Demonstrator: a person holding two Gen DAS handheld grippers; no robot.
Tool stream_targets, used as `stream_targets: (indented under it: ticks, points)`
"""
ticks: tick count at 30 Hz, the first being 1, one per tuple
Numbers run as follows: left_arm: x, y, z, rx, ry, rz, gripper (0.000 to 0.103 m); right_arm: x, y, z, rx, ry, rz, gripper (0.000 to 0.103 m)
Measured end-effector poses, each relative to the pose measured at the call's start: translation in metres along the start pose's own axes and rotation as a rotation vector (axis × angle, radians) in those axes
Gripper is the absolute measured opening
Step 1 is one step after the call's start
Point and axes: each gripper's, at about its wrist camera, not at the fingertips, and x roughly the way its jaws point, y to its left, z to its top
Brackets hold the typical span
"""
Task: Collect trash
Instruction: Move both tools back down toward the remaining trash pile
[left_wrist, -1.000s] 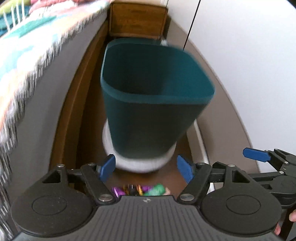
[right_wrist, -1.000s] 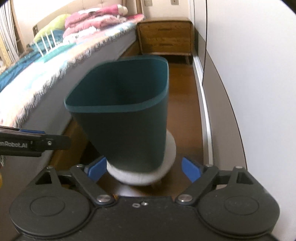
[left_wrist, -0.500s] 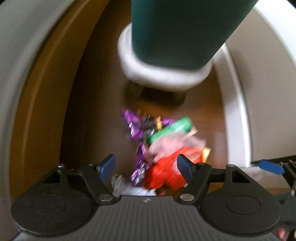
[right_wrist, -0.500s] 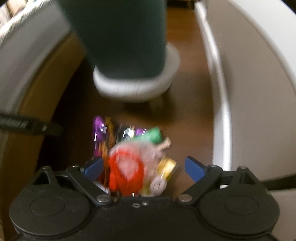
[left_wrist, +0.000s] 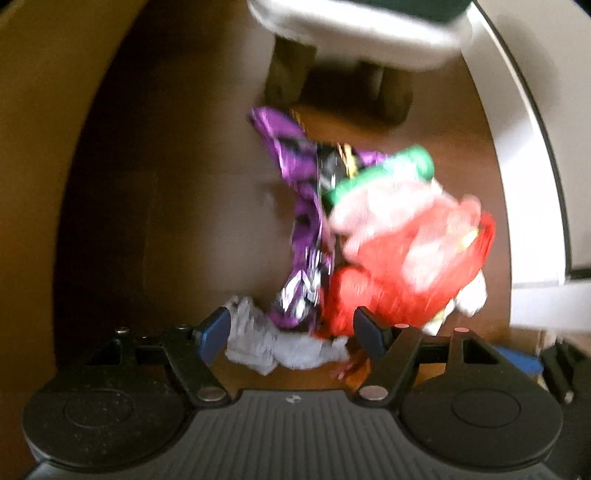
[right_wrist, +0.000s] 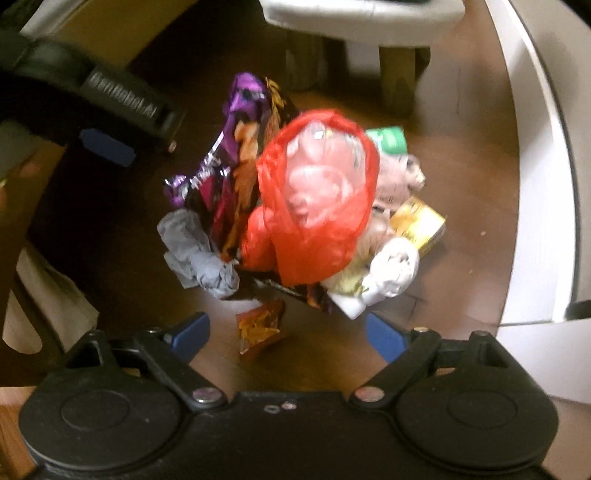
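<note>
Both grippers — left gripper (left_wrist: 291, 334), right gripper (right_wrist: 288, 334) — gape wide, empty, above the trash pile (right_wrist: 306, 206) just ahead on the floor. Risk: the red plastic bag (right_wrist: 317, 214) is thin — pinching it may tear it or leave loose wrappers behind.

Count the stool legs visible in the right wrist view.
2: one leg behind the purple wrapper, one leg further right. Others may be hidden.
</note>
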Motion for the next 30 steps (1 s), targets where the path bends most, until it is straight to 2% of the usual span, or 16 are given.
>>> stream_targets:
  ticks: [6, 8, 11, 14, 16, 20, 25, 30]
  points:
    - [0.044, -0.006, -0.039, 0.102, 0.069, 0.038, 0.073, 0.039, 0.002, -0.012, -0.079, 0.042, 0.022, 0.087]
    - [0.062, 0.003, -0.045, 0.029, 0.117, 0.021, 0.073, 0.049, 0.008, -0.016, -0.120, 0.049, 0.024, 0.085]
    - [0.080, 0.026, -0.049, -0.163, 0.159, -0.020, 0.073, 0.064, 0.016, -0.020, -0.157, 0.059, 0.024, 0.083]
    - [0.091, 0.050, -0.052, -0.366, 0.181, -0.081, 0.073, 0.074, 0.025, -0.022, -0.174, 0.066, 0.038, 0.081]
    - [0.095, 0.057, -0.052, -0.434, 0.181, -0.109, 0.073, 0.079, 0.033, -0.024, -0.202, 0.068, 0.044, 0.081]
    - [0.103, 0.053, -0.047, -0.394, 0.174, -0.091, 0.073, 0.091, 0.046, -0.024, -0.251, 0.071, 0.048, 0.079]
    - [0.117, 0.068, -0.048, -0.495, 0.198, -0.143, 0.073, 0.108, 0.053, -0.022, -0.268, 0.079, 0.026, 0.074]
    - [0.128, 0.078, -0.061, -0.542, 0.242, -0.150, 0.073, 0.123, 0.058, -0.027, -0.284, 0.101, 0.004, 0.061]
